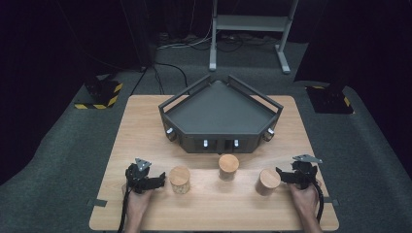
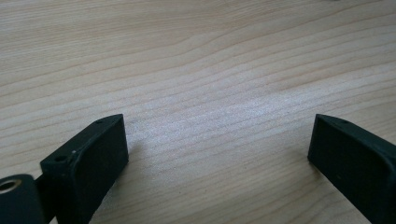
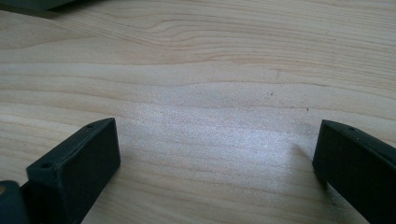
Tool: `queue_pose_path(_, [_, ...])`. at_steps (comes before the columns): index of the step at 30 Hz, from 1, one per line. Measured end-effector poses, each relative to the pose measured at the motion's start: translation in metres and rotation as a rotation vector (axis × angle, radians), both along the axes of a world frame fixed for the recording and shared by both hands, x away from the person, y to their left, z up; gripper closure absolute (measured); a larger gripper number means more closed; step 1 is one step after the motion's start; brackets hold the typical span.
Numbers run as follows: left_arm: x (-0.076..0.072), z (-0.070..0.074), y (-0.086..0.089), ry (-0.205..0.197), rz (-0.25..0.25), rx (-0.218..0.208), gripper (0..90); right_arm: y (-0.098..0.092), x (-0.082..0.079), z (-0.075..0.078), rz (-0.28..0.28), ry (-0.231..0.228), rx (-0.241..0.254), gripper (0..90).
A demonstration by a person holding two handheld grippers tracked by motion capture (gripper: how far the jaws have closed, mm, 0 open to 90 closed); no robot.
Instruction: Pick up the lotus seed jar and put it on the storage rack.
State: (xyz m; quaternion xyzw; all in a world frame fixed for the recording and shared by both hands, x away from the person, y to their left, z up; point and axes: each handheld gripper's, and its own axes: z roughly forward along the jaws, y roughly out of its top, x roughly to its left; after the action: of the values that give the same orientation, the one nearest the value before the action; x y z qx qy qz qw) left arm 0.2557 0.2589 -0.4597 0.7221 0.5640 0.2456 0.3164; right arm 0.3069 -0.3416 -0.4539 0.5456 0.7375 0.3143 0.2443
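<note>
Worktop [image 1: 145, 121] carries three wooden cylinders in front of the dark tray [image 1: 221, 112]. Left tool [image 1: 145, 180] rests gaping and empty just beside the left cylinder [image 1: 179, 179]; right tool [image 1: 291, 175], equally wide and empty, beside the right cylinder [image 1: 268, 181]. Middle cylinder [image 1: 228, 166] stands nearest the tray.

A pale wooden counter [image 1: 145, 121] carries a dark five-sided tray [image 1: 221, 104] at its far middle. Nearer the front, three wooden cylinders stand upright in a row: left [image 1: 180, 179], middle [image 1: 228, 167], right [image 1: 268, 181].
</note>
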Motion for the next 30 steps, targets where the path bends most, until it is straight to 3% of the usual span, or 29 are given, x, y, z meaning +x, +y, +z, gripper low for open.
queue_pose_path(4, [0.001,0.0,0.002,0.005,-0.02,0.0,1.5,0.0,0.0,0.0,0.0,0.0,0.0,0.3])
queue_pose_path(9, [0.0,0.003,0.012,0.024,-0.062,-0.034,0.3,0.0,0.0,0.0,0.0,0.0,0.0,0.3])
queue_pose_path(18, [-0.018,0.007,0.021,0.008,-0.135,-0.031,0.6,0.0,0.0,0.0,0.0,0.0,0.0,0.3])
queue_pose_path(30, [-0.032,0.008,0.031,0.015,-0.282,-0.044,1.1,0.0,0.0,0.0,0.0,-0.001,0.0,0.4])
